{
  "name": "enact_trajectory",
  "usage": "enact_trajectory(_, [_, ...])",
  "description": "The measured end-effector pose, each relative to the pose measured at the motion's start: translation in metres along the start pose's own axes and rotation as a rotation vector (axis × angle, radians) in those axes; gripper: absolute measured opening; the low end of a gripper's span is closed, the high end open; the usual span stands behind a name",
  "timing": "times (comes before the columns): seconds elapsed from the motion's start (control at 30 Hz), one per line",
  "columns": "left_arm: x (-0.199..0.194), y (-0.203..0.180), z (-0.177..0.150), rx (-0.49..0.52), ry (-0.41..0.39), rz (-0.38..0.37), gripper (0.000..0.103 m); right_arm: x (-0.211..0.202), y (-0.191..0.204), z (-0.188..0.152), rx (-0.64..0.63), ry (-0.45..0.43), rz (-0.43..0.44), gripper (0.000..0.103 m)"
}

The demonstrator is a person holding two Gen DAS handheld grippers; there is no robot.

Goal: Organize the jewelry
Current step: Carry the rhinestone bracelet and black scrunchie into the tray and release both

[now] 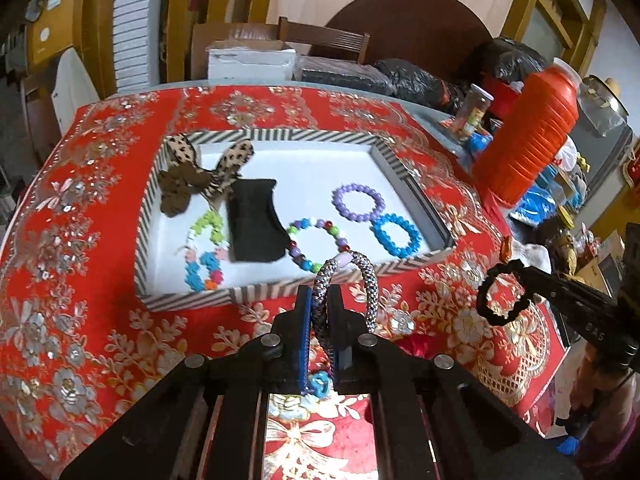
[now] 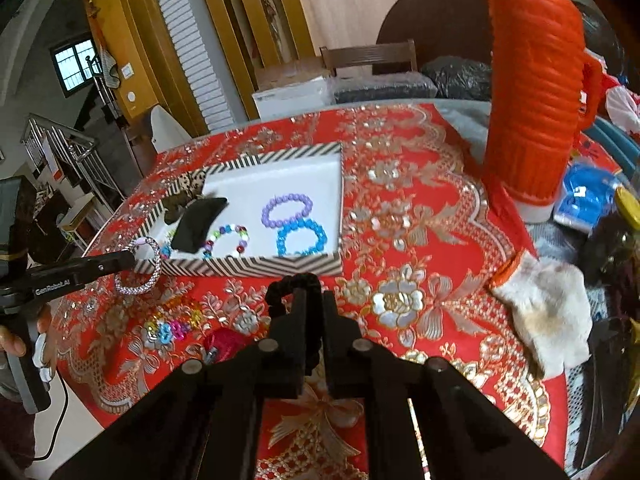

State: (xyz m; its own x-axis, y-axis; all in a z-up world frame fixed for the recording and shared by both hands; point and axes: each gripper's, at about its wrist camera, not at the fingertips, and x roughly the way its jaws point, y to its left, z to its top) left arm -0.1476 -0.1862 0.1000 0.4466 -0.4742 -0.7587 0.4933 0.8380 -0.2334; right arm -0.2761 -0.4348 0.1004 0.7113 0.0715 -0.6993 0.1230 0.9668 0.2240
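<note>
Left gripper [image 1: 320, 300] clamping braided bracelet [image 1: 360, 280] over tray [image 1: 192, 300] rim

A red floral tablecloth [image 2: 420, 216] is covering the table. Behind it a wooden chair [image 1: 326, 40] is standing before a dark rounded panel [image 1: 412, 24]. Daylight is coming through a barred window [image 2: 74, 64] (far left), while a metal stair railing [image 2: 64, 148] is descending beside yellow-framed louvred doors [image 2: 188, 52].

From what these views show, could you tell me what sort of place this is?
Most likely a lived-in home: a table under a red embroidered tablecloth, an orange thermos standing on it, and a staircase railing and louvred door behind.
</note>
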Motion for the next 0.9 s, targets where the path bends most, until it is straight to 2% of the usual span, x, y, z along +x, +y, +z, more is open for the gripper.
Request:
enact_trajectory(0.37, [0.009,0.005,0.023,0.004,-0.026,0.044,0.000,0.008,0.011,0.031,-0.051,-0.014,-0.009,0.007])
enact_trajectory(0.9, [0.066,0.006,0.065,0.016,0.006,0.076,0.000,0.079,0.026,0.080,-0.112,0.060,-0.023,0.007])
